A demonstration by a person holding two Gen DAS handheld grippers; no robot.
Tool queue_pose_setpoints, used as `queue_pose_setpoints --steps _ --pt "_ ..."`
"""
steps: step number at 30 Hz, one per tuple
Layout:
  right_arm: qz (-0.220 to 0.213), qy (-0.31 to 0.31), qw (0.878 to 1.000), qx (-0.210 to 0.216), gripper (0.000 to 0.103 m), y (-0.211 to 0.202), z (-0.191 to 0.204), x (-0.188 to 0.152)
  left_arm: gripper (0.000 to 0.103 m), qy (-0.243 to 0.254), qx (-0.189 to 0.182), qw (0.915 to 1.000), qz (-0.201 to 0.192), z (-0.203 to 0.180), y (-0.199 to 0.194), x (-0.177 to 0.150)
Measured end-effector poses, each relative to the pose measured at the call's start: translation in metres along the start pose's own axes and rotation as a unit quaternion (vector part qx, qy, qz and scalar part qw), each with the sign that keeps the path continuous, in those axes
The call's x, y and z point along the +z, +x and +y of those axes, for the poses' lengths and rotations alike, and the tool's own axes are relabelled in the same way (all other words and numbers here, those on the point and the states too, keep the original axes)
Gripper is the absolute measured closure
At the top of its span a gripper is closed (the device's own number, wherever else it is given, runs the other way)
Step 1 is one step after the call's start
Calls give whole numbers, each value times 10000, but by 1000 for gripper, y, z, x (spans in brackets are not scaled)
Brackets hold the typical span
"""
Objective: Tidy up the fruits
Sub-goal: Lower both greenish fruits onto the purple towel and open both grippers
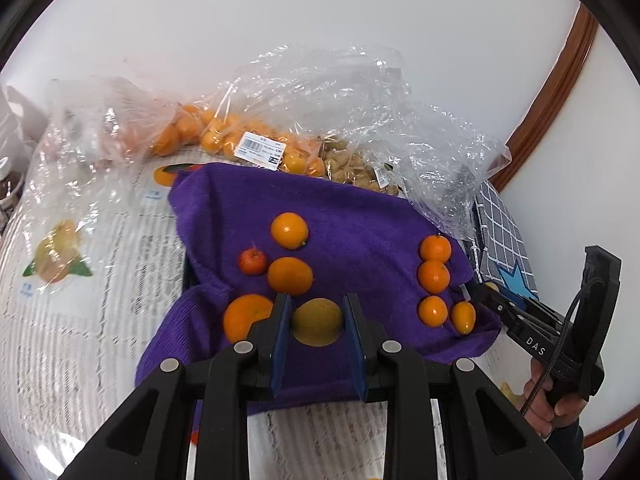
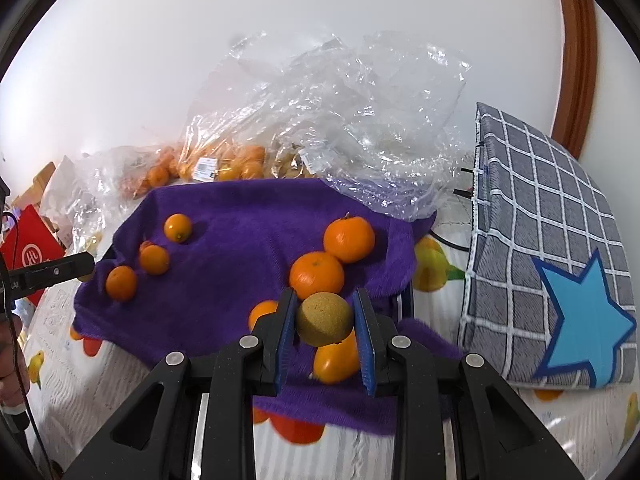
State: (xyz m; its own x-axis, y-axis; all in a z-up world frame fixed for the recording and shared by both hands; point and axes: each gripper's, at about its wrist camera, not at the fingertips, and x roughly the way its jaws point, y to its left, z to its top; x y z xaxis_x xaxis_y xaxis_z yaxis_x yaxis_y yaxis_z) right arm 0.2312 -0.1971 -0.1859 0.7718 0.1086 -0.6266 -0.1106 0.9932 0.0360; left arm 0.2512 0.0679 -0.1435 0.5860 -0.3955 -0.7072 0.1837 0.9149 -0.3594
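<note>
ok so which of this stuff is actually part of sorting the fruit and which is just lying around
Job: loose oranges, small red fruit, purple towel, brown-green fruit in left gripper, second brown-green fruit in right gripper, bagged oranges.
Lying about: crumpled clear bag, checked fabric with star, red bag.
</note>
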Motion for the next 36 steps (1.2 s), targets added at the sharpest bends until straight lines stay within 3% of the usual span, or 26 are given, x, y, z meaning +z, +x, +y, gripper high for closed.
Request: queue_pose_setpoints --steps 23,36 --pt "408 -156 9989 158 75 49 -10 -4 78 417 323 9961 702 -25 58 10" --pt "414 -260 9988 95 74 49 -9 -5 78 216 312 9950 920 -17 72 5"
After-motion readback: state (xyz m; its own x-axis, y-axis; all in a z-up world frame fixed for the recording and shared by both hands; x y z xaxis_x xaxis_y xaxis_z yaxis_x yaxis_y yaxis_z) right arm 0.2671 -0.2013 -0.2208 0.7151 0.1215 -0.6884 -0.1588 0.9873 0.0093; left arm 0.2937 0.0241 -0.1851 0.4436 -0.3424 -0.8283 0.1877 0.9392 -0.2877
